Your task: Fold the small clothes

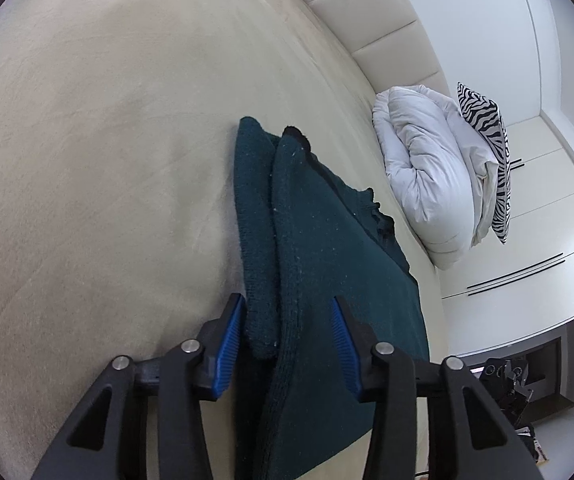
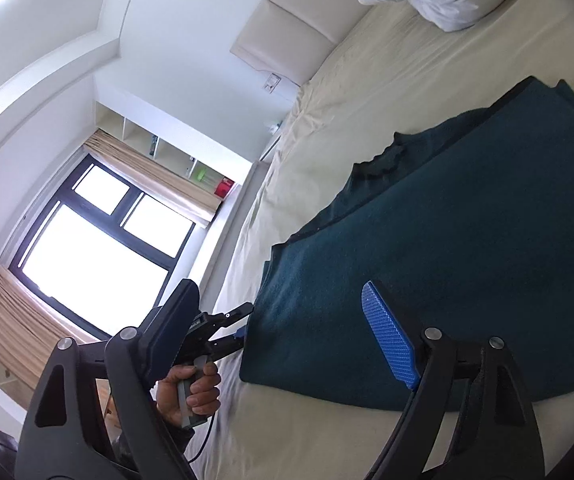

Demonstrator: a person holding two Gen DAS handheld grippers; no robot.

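Left wrist view: we see the left hand-held gripper (image 1: 287, 344) with its blue pads (image 1: 229, 354) spread; the dark green knit garment (image 1: 327, 280) lies on the cream bed sheet (image 1: 107, 160) and runs forward from between the pads; a folded sleeve (image 1: 257, 240) lies along its left edge, just inside the left pad; the pads straddle the near edge of the cloth, and we cannot tell whether either pad touches it; the gripper body hides the garment's nearest hem. Ahead and to the right a rolled white duvet (image 1: 427, 176) leans at the padded headboard (image 1: 387, 40), with a zebra-print cushion (image 1: 491, 152) behind it, partly hidden.

Right wrist view: the right hand-held gripper (image 2: 279, 344) hangs above the bed, its pads spread wide; only the right pad (image 2: 389, 336) is plainly seen, the left finger showing its dark back. The garment (image 2: 447, 260) lies flat ahead and to the right, its far right side cut off by the lens rim; the neckline (image 2: 383, 160) is small and hard to make out. Left of centre the left hand (image 2: 191, 388) grips a handle whose tips meet the garment's near left edge; the contact itself is too small to resolve. A bright window (image 2: 87, 256) is overexposed at far left.
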